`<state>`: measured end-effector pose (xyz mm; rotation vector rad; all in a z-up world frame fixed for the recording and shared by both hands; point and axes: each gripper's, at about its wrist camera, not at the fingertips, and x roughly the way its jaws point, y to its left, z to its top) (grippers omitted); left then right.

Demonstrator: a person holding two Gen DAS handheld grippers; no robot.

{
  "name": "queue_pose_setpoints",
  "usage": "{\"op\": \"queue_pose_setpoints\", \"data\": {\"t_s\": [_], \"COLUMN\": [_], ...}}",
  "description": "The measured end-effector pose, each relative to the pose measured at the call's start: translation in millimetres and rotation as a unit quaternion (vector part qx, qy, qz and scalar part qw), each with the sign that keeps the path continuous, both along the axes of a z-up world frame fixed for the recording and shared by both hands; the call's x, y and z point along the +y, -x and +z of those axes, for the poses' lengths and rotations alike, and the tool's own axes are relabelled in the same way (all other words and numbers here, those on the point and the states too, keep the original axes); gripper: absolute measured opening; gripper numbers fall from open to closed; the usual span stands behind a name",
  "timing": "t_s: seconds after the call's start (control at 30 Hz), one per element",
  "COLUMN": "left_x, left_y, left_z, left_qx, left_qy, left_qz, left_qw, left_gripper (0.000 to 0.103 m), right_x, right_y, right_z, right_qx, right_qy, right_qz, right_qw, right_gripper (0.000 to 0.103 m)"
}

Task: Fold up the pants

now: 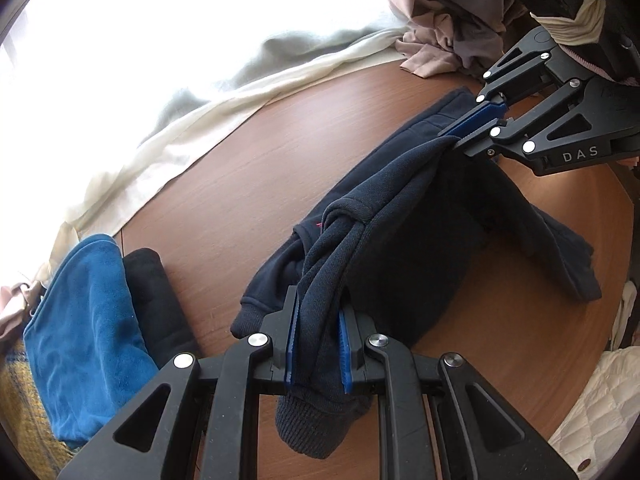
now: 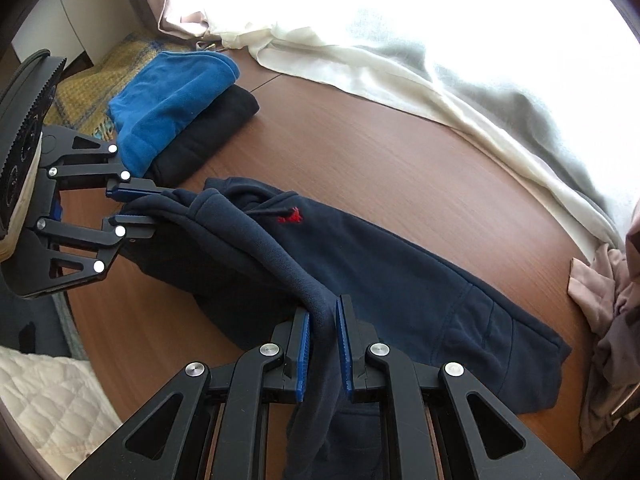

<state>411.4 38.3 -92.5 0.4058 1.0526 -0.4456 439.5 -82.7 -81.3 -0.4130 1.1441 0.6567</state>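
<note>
Navy sweatpants [image 1: 400, 220] [image 2: 400, 280] with a small red logo [image 2: 290, 216] lie across the brown wooden table [image 1: 240, 184] [image 2: 380, 152]. One part rests flat. An upper layer is lifted off it and stretched between both grippers. My left gripper [image 1: 320, 344] is shut on a bunched edge, and a ribbed cuff [image 1: 304, 428] hangs below its blue pads. In the right wrist view the left gripper [image 2: 156, 210] is at the left. My right gripper [image 2: 323, 344] is shut on the other end of that fold. In the left wrist view the right gripper [image 1: 452, 136] is at the upper right.
A folded blue garment [image 1: 88, 320] [image 2: 172, 96] lies on a folded black one [image 1: 160, 300] [image 2: 208, 136] at the table's edge. A white curtain [image 1: 200, 120] [image 2: 400, 72] drapes along the far rim. A pink cloth pile [image 1: 448, 40] [image 2: 612, 300] sits at one end. A yellow blanket [image 2: 88, 80] and a white quilt [image 1: 592, 420] lie off the table.
</note>
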Motion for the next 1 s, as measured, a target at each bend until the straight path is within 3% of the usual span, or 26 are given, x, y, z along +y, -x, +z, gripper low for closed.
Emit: {"op": "queue_pose_setpoints", "data": {"t_s": [0.47, 1.0], "left_x": [5.4, 16.3], "left_y": [-49.3, -58.1], "left_z": [-45.0, -67.7], "left_qx": [0.046, 0.057], "left_qy": [-0.006, 0.007], "left_qz": [0.033, 0.049], "left_qw": [0.9984, 0.9972], "left_gripper": [0.020, 0.032], "right_x": [15.6, 7.2], "right_y": [-77.5, -98.7], "right_z": [-58.7, -99.2], "right_qx": [0.066, 0.095], "right_qy": [-0.001, -0.010], "right_qz": [0.004, -0.001], "right_qw": [0.998, 0.995], "right_gripper": [0.014, 0.016]}}
